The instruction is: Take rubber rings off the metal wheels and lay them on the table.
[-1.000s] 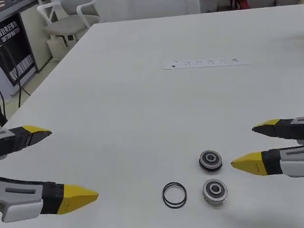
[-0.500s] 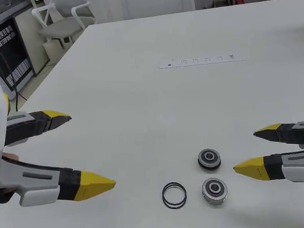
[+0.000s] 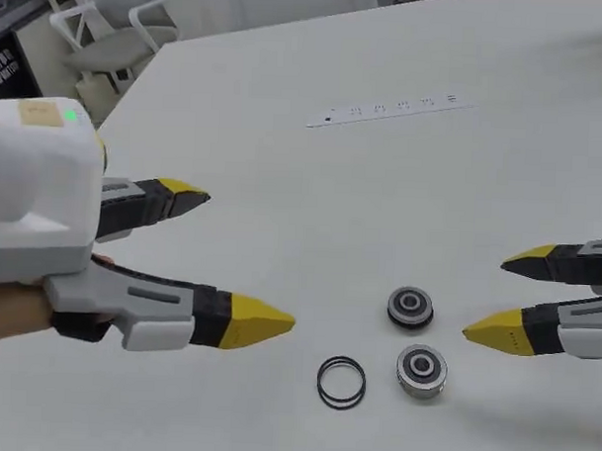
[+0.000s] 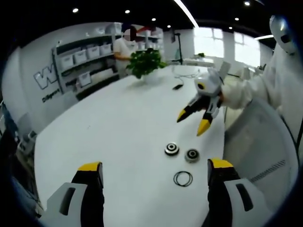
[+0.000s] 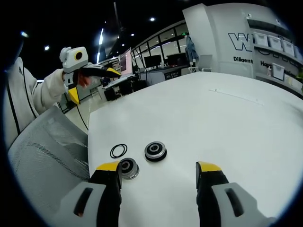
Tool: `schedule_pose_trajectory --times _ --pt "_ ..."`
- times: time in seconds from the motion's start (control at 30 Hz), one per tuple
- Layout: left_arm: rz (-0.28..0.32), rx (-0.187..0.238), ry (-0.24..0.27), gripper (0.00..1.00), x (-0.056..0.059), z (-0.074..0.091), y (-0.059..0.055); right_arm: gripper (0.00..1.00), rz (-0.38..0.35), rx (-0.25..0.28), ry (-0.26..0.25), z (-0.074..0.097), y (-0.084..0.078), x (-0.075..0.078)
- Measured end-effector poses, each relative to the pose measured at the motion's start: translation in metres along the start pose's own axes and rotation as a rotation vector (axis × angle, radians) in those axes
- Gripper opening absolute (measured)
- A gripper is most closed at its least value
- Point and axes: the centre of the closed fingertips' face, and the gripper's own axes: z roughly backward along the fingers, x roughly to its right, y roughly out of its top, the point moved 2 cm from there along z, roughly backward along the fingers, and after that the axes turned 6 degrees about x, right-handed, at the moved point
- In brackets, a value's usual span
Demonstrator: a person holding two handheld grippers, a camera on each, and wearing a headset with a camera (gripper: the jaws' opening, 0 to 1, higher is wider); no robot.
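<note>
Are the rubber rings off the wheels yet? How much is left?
Partly done. Thin black rings already lie on the table, beside the silver-rimmed wheel. The left tool and right tool are open and empty. The farther wheel looks dark-rimmed, so its ring probably has yet to come off.

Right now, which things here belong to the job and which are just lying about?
Job: far metal wheel, near metal wheel, loose rubber rings, left tongs, right tongs.
Lying about: white label strip, office chair, potted plant.
</note>
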Motion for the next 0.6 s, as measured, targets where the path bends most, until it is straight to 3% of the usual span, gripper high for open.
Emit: schedule_pose_trajectory --times 0.4,0.47,0.5,0.6 --pt "-0.061 0.017 -0.074 0.89 0.011 -0.035 0.020 0.57 -0.015 0.003 0.007 -0.004 -0.005 0.000" --pt "-0.058 0.039 -0.092 0.87 0.014 -0.041 0.025 0.56 -0.019 0.002 0.006 -0.005 -0.006 0.000" --pt "-0.036 0.069 -0.098 0.86 0.016 -0.045 0.029 0.55 -0.022 0.004 0.006 -0.006 -0.005 0.000" --pt "-0.021 0.088 -0.105 0.82 0.016 -0.052 0.031 0.54 -0.020 0.007 0.008 -0.008 -0.005 0.000"
